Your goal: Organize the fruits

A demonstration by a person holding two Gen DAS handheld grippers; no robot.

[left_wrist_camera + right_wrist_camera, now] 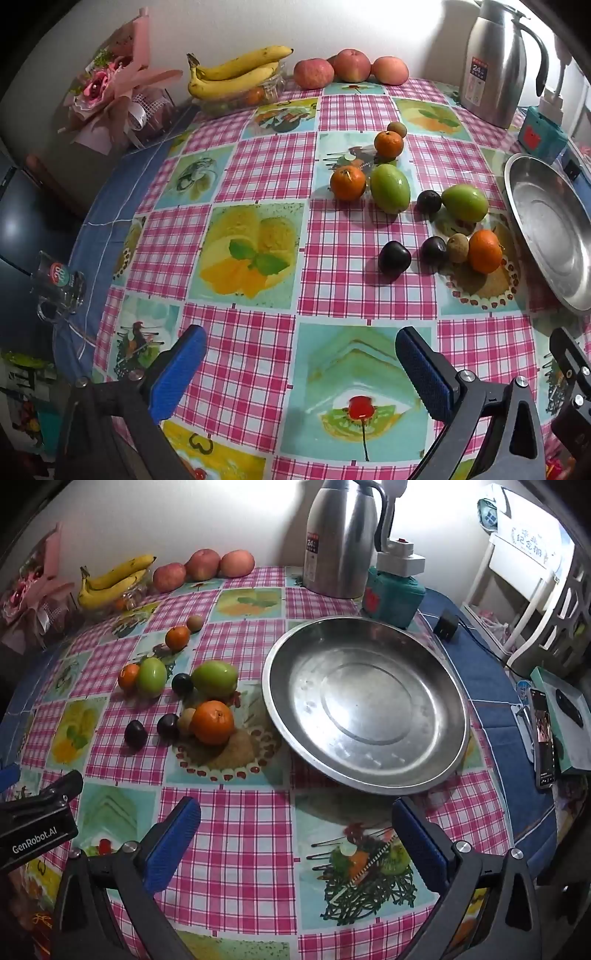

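Loose fruit lies on the checked tablecloth: oranges (pixel 347 183) (pixel 485 251), green fruits (pixel 390 188) (pixel 465 202), dark plums (pixel 394 257) and small brown kiwis (pixel 458 247). The same cluster shows in the right wrist view around an orange (pixel 213 722). An empty steel dish (pixel 364 701) sits to the right of them, its rim also in the left wrist view (pixel 546 236). My left gripper (pixel 299 369) is open and empty, near the table's front, short of the fruit. My right gripper (pixel 295 842) is open and empty, in front of the dish.
Bananas in a clear bowl (pixel 236 74) and three apples (pixel 351 66) stand at the back by the wall. A steel thermos (pixel 340 539) and a teal box (pixel 391 594) stand behind the dish. A phone (pixel 543 734) lies at right, a bouquet (pixel 110 88) at back left.
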